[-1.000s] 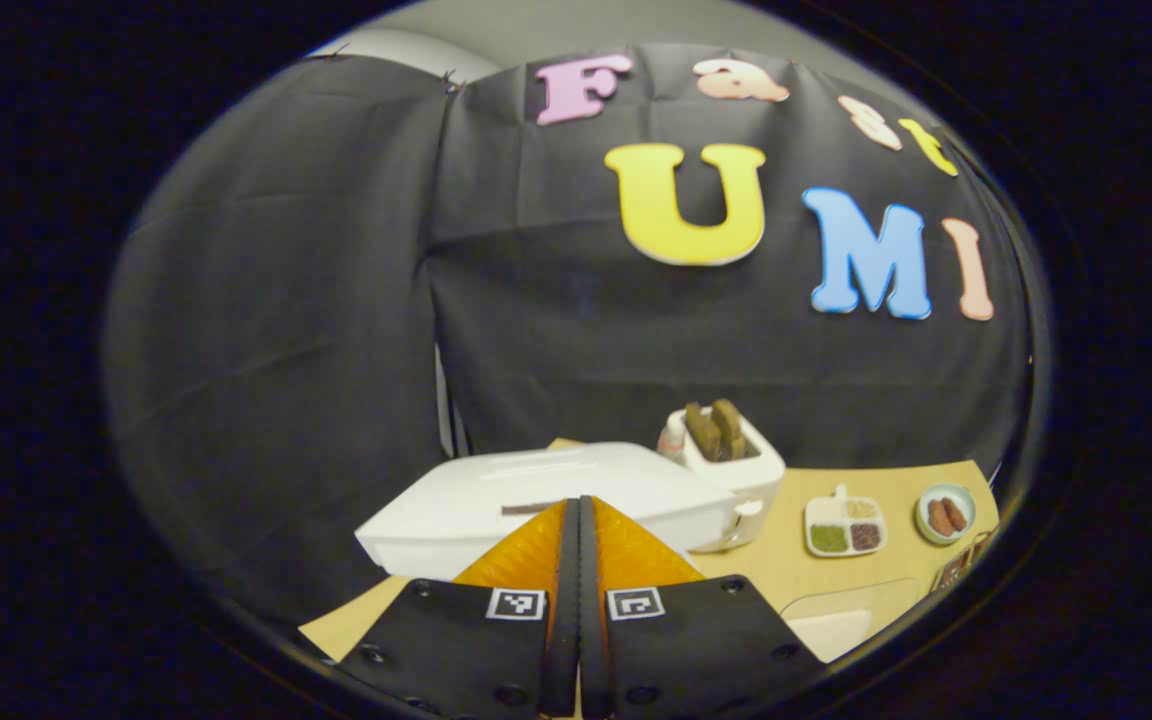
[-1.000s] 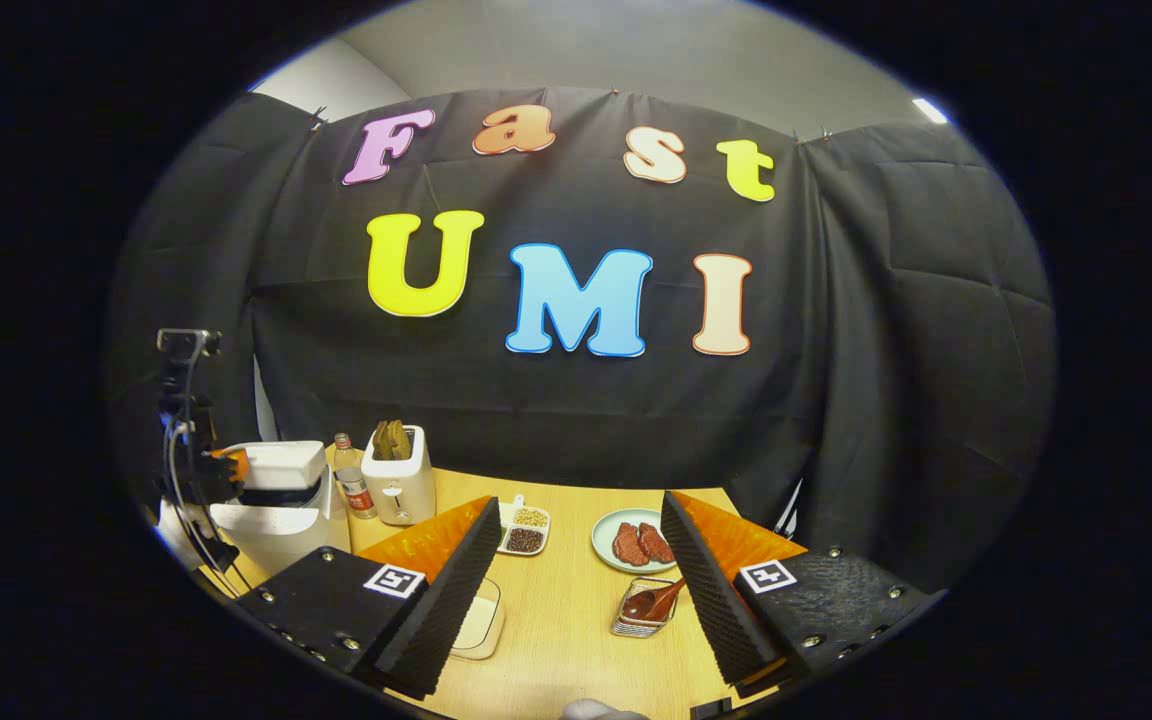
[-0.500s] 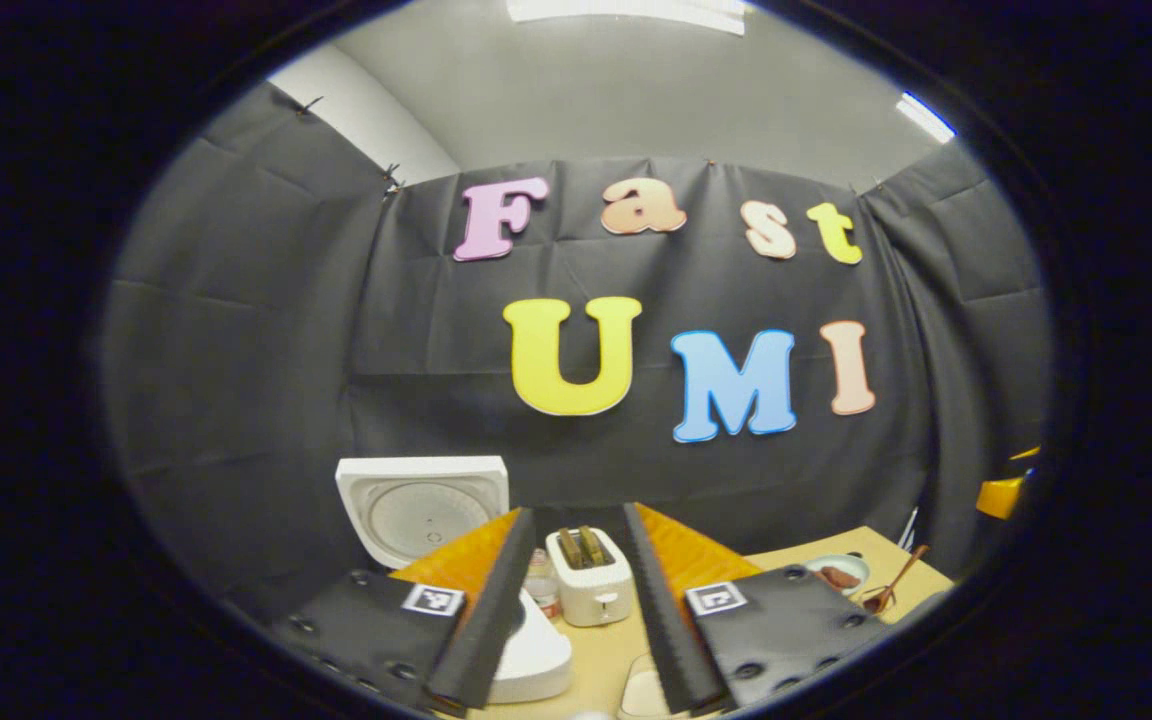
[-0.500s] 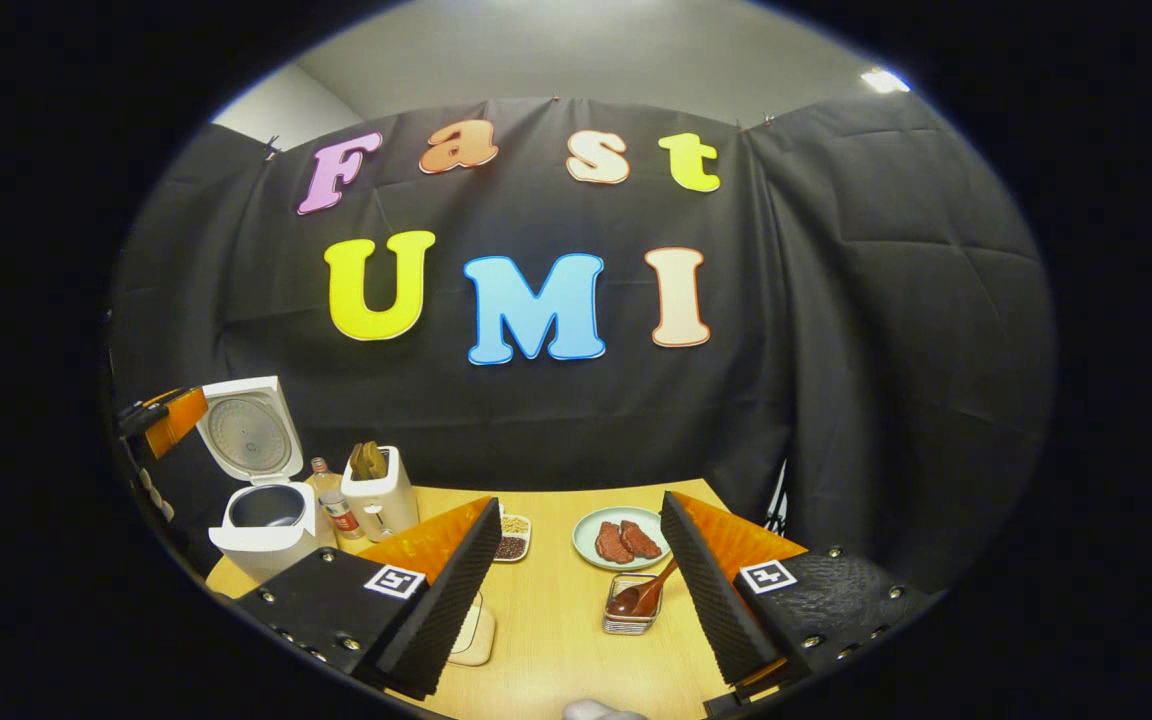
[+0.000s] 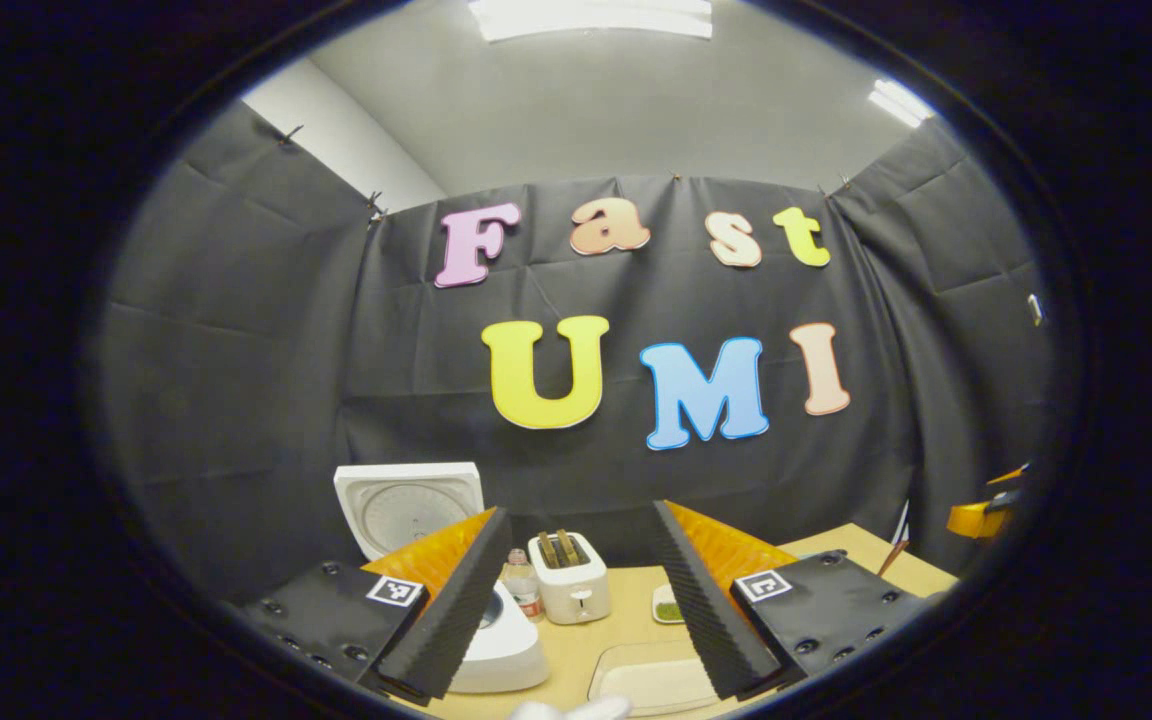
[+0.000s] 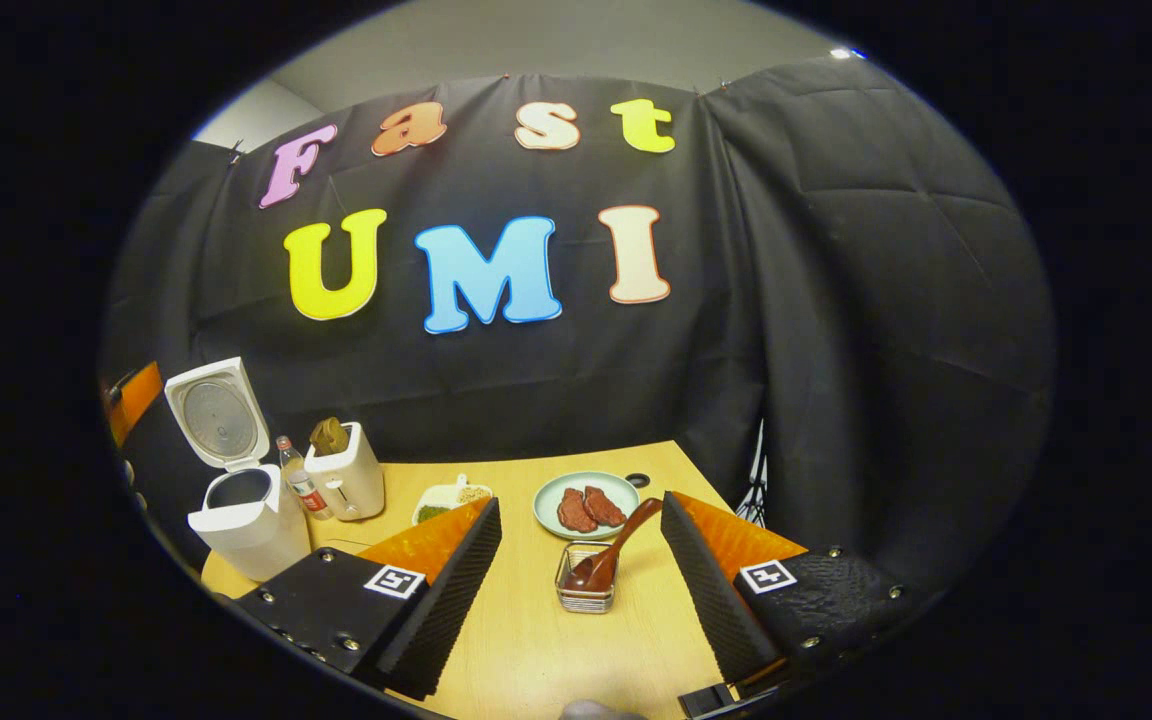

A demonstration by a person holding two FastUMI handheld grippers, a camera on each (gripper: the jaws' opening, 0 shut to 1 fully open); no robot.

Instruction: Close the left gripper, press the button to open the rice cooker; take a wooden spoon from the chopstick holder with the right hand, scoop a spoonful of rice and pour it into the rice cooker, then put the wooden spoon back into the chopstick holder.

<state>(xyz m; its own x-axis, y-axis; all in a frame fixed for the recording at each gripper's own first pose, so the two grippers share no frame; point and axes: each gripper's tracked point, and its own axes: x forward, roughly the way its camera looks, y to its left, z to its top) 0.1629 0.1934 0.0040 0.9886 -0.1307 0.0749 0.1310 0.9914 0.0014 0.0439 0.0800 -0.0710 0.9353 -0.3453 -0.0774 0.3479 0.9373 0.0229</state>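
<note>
The white rice cooker [image 6: 246,515] stands at the table's left with its lid [image 6: 218,415] raised and the pot showing. In the left gripper view the lid [image 5: 406,505] stands up behind my left finger, the body [image 5: 501,645] below it. My left gripper [image 5: 578,512] is open, held back from the cooker. A wooden spoon [image 6: 618,545] leans in a small wire holder [image 6: 584,592] on the table. My right gripper [image 6: 581,502] is open, and the holder lies ahead, between its fingers but apart from them. The left gripper [image 6: 134,395] shows at the far left edge.
A toaster [image 6: 344,480] and a small bottle [image 6: 298,482] stand right of the cooker. A divided dish [image 6: 451,498] and a plate of meat [image 6: 586,505] lie at the table's back. A pale shallow container [image 5: 651,680] sits near the front edge.
My left gripper went from shut to open and drew back from the cooker, whose lid sprang up. My right gripper moved toward the spoon holder, now centred between its fingers.
</note>
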